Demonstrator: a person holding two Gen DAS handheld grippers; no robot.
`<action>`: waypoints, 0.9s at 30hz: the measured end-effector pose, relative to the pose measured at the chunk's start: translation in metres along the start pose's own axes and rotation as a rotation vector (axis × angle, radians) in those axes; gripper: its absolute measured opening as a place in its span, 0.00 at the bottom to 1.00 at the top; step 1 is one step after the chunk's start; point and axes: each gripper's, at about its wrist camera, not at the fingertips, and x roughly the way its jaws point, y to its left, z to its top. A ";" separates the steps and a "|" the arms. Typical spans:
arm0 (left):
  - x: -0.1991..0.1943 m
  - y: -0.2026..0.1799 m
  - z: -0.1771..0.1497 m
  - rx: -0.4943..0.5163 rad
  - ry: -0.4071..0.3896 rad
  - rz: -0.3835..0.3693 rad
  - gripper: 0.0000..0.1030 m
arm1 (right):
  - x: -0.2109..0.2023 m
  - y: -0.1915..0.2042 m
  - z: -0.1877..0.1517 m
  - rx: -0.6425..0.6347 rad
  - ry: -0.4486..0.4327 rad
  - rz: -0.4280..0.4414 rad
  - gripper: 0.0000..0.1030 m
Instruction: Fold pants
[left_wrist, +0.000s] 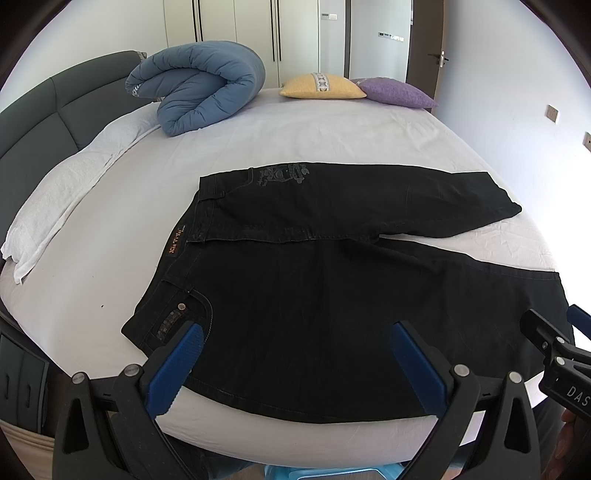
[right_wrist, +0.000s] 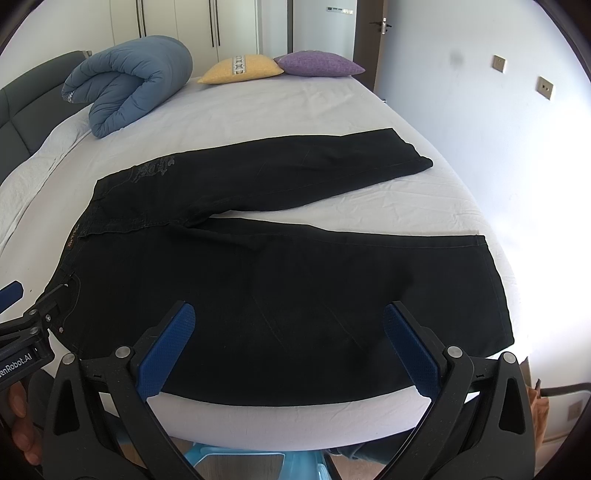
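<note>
- We see the pants (left_wrist: 295, 295) flat on the bed (left_wrist: 258, 140), long axis left–right, waistband left.
- Left gripper (left_wrist: 295, 365) — spread, nearer waistband; right gripper (right_wrist: 288, 343) spread, nearer leg hems.

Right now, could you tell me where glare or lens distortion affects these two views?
Right wrist view: the wall at right blows out white beside the bed. Left wrist view: even light, no such glare. Both views: fisheye bends the bed's edges, and the black pants show little detail.
</note>
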 end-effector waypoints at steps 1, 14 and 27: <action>0.000 0.000 0.000 0.000 0.000 0.000 1.00 | 0.000 0.000 0.000 0.000 0.000 0.000 1.00; 0.002 0.000 -0.006 0.004 0.004 0.000 1.00 | 0.001 0.001 -0.001 0.000 0.004 0.002 1.00; 0.004 -0.001 -0.005 0.009 0.005 0.001 1.00 | 0.003 0.001 0.002 -0.008 0.006 0.010 1.00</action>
